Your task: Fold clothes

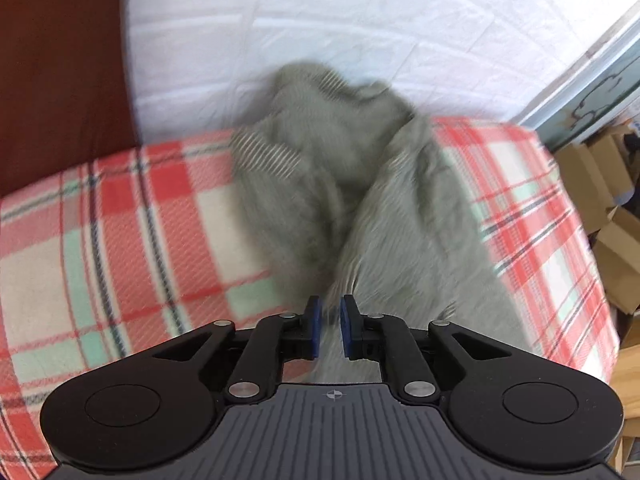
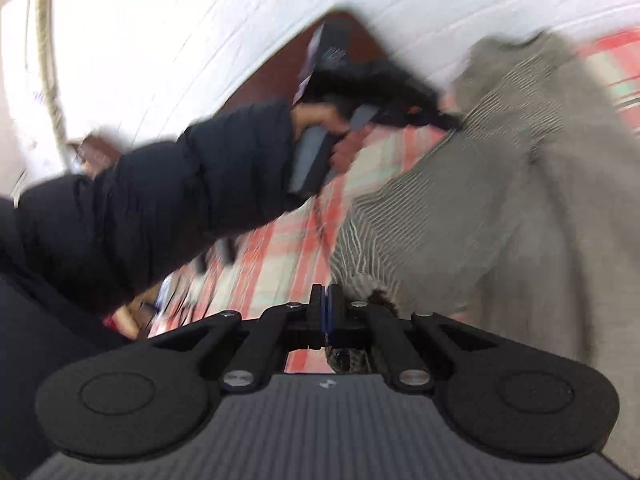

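A grey-green striped garment [image 1: 352, 184] lies bunched on a red, white and mint plaid blanket [image 1: 120, 224]. My left gripper [image 1: 330, 320] holds a fold of it between its blue pads with a narrow gap. In the right wrist view the garment [image 2: 500, 200] hangs and spreads to the right. My right gripper [image 2: 329, 312] is shut, with a thin edge of the garment between its pads. The left gripper [image 2: 448, 120] shows there too, held by a hand in a black sleeve, pinching the garment's far edge. Both views are motion-blurred.
A white sheet [image 1: 320, 20] covers the bed beyond the blanket. A dark red-brown headboard or wall [image 1: 60, 60] is at the left. Cardboard boxes [image 1: 612, 208] stand off the bed's right side. The person's black-sleeved arm [image 2: 160, 200] crosses the right wrist view.
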`<state>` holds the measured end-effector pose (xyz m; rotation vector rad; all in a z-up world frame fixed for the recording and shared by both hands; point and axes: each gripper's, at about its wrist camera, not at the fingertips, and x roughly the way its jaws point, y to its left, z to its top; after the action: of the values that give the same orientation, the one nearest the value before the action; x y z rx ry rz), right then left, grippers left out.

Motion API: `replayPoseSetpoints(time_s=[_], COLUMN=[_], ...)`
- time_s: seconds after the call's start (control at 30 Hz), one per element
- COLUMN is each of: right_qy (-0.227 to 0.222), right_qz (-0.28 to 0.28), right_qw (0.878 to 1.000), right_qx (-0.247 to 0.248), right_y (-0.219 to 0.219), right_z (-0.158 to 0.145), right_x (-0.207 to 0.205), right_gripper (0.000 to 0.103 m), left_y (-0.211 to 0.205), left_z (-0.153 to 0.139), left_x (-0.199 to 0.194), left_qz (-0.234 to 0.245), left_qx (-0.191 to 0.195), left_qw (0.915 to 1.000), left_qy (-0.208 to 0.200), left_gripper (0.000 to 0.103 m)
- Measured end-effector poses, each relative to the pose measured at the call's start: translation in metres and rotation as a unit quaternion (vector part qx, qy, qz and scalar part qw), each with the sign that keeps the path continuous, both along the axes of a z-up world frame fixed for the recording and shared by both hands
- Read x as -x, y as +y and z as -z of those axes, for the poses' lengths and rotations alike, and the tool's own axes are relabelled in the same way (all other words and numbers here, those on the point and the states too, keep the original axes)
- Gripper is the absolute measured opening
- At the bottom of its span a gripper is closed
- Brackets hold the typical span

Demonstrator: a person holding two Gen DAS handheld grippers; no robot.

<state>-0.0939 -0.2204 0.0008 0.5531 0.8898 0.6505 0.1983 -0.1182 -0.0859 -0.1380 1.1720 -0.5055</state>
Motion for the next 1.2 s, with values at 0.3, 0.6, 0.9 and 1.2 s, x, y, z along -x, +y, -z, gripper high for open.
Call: replayPoseSetpoints(time_s=[0.3,0.6,0.9,1.2], right_qy=[0.039,0.122,0.156,0.173], right_qz=[0.218,0.278,0.231,0.207], right_qw=[0.975,0.952,0.955,0.954], right_qx=[0.010,0.045,0.104,0.133], right_y=[-0.110,-0.166,-0.176,-0.178], right_z=[0.022,0.085,0.110,0.118], right_x=[0.049,0.068,0.059,0.054], right_gripper=[0.002,0.002,0.002,0.004], left_y=[-0.103,-0.158,-0.159,-0.152], left_z=[-0.019,-0.013,-0.011,-0.007], left_x=[0.010,0.025,0.043,0.053], left_qz=[0.079,0.122,0.141,0.144], left_qx=[-0.001,-0.048,-0.123,-0.145], left_qw=[0.9964,0.9907,0.9803,0.9766], left_qy=[-0.030,-0.036,-0.065,-0.067], left_gripper=[0.026,0.027,0.030,0.044])
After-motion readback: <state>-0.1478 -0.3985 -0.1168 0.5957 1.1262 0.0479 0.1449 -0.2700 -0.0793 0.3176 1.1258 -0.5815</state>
